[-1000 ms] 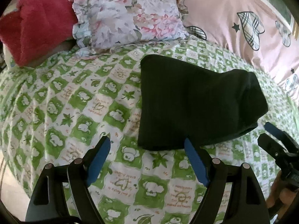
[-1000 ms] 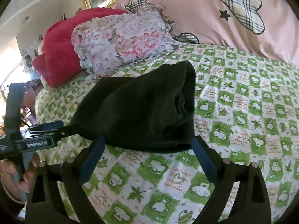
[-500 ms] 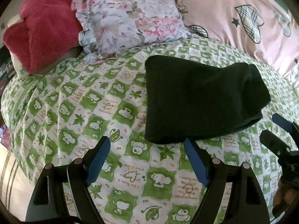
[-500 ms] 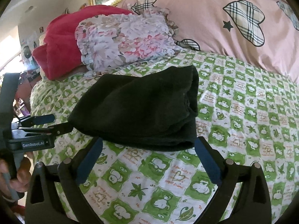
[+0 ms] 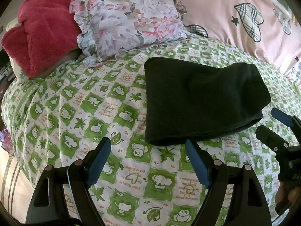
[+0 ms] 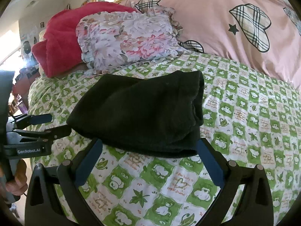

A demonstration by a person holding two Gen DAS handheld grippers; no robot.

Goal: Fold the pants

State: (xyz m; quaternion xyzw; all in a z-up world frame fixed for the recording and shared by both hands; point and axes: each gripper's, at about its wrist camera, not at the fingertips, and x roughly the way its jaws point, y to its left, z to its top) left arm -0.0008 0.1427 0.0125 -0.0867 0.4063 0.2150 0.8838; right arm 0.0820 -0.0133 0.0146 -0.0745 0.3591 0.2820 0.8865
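Note:
The black pants (image 5: 199, 101) lie folded into a thick rectangle on the green-and-white patterned bed sheet (image 5: 84, 109); they also show in the right wrist view (image 6: 143, 114). My left gripper (image 5: 148, 160) is open and empty, just short of the bundle's near left corner. My right gripper (image 6: 148, 162) is open and empty, just short of the bundle's near edge. In the left wrist view the right gripper (image 5: 270, 122) shows at the right, off the bundle's right end. In the right wrist view the left gripper (image 6: 54, 125) shows at the left, beside the bundle's corner.
A floral pillow (image 5: 128, 22) and a red fleece blanket (image 5: 41, 30) lie at the head of the bed behind the pants. A pink quilt with plaid hearts (image 5: 235, 15) is piled at the back right. The bed's edge (image 5: 11, 150) drops off at the left.
Both grippers have drawn back a little from the folded pants, so more sheet shows in front of them. The pants have not moved.

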